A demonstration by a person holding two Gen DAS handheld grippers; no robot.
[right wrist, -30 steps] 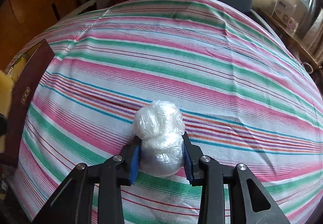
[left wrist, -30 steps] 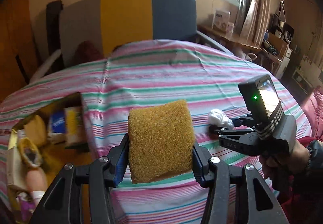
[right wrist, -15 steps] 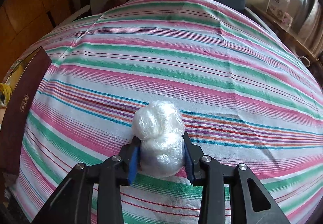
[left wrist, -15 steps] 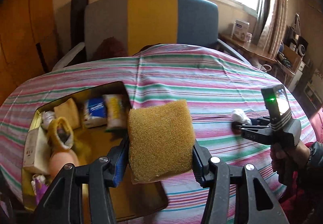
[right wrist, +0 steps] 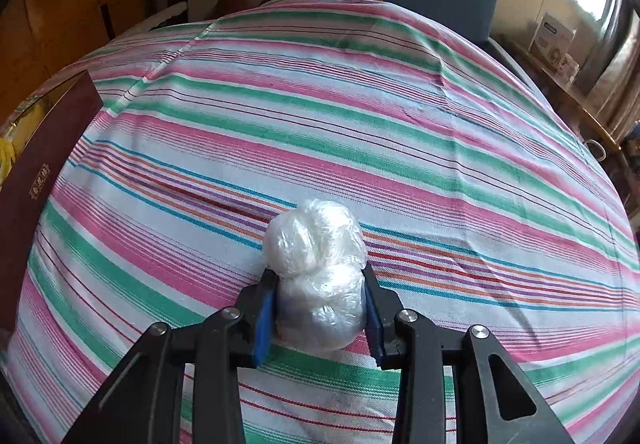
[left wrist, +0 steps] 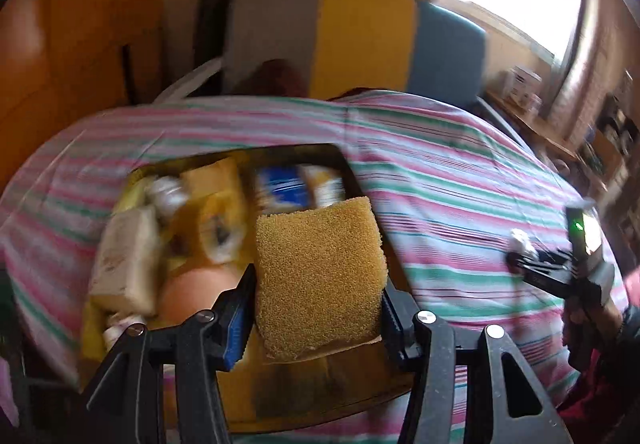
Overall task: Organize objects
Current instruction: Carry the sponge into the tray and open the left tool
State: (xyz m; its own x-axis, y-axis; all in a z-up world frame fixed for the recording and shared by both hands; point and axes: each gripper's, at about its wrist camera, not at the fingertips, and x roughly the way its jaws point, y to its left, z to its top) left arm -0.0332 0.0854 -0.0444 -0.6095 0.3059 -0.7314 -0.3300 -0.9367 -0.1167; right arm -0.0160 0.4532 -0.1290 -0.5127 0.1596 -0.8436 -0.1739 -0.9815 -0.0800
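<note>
2 claws are each gripping something. The left claw [left wrist: 318, 308] clamps a yellow sponge [left wrist: 318, 276] above the open box [left wrist: 344, 160], which sits on the striped cloth [left wrist: 460, 180] and is crowded with blurred packets. The right claw [right wrist: 320, 314] squeezes a crumpled plastic ball [right wrist: 318, 272] low over the desk [right wrist: 360, 116].
</note>
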